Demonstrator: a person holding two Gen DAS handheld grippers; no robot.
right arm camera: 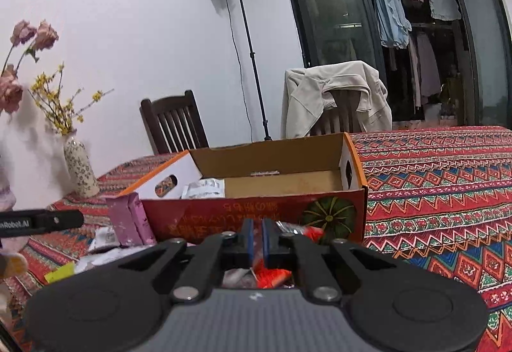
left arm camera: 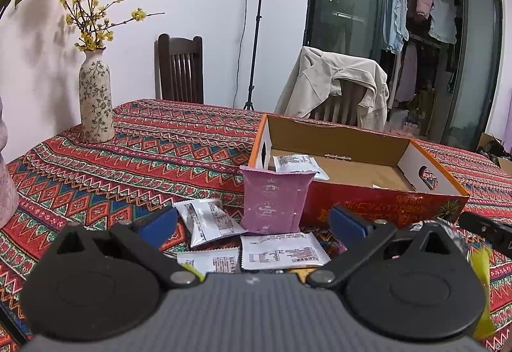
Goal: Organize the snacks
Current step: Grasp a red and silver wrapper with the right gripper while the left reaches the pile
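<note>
Where box wall (right arm camera: 256, 208) rises, jaws shut.

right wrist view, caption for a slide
Right gripper shut on a red snack packet before the cardboard box.

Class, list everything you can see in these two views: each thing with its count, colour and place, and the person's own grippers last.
cardboard box: one, orange-red, open, on the tablecloth
white packets: three before the box, at least one inside
pink packet: one, upright against the box front
red packet: one, in the right gripper
tablecloth: one, red patterned
patterned vase: one, cream, far left
chairs: two, dark, behind table
jacket: one, beige, over a chair
lamp stand: one, black
left gripper: open
right gripper: shut on red packet
</note>
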